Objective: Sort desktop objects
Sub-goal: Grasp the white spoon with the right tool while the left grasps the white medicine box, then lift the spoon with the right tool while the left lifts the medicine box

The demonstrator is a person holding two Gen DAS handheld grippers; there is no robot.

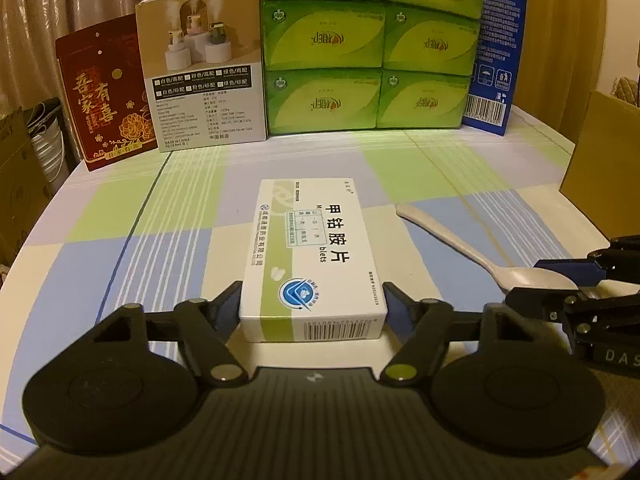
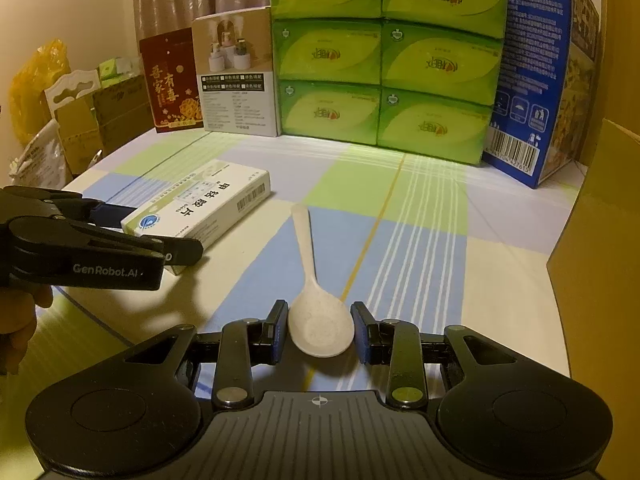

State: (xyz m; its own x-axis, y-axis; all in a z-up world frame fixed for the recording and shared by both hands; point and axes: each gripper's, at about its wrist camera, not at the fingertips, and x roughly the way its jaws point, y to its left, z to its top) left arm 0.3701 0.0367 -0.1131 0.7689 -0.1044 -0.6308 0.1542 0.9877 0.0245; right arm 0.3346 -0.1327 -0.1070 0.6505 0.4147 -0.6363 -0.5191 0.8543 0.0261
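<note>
A white and green medicine box lies flat on the checked tablecloth. My left gripper straddles its near end, both pads touching the box's long sides. In the right wrist view the same box sits at the left with the left gripper clamped across it. A cream plastic spoon lies handle away from me, and my right gripper is shut on its bowl, one blue pad on each side. From the left wrist view the spoon and right gripper appear at the right.
Along the table's back stand a red bag, a humidifier carton, stacked green tissue packs and a blue box. A brown cardboard box bounds the right side. A hand holds the left gripper.
</note>
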